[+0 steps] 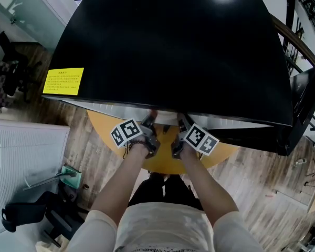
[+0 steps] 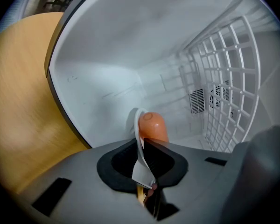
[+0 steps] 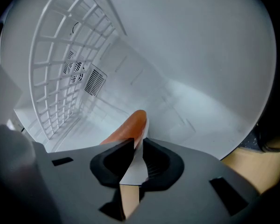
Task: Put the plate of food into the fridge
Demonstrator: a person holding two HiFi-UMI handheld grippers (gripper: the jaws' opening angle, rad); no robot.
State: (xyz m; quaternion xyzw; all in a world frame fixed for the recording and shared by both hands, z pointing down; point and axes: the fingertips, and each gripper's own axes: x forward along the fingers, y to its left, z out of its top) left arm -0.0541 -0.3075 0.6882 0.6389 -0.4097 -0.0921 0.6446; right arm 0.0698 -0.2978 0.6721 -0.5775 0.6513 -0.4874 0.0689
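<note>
A white plate [image 2: 141,164] carrying an orange sausage [image 2: 153,127] is held just inside the white interior of a small black fridge [image 1: 173,46]. My left gripper [image 2: 142,148] is shut on the plate's rim. From the other side my right gripper [image 3: 137,148] has its pads against the same plate [image 3: 134,169], and the sausage [image 3: 126,129] shows beyond them. In the head view both grippers, left [image 1: 149,121] and right [image 1: 181,122], reach under the fridge's top edge, which hides the plate.
The fridge stands on a round wooden table [image 1: 163,159]. A white wire rack [image 2: 228,92] and a vent [image 3: 93,80] line the back of the cavity. The open black door [image 1: 304,109] hangs at the right. A yellow label [image 1: 63,81] is on the fridge top.
</note>
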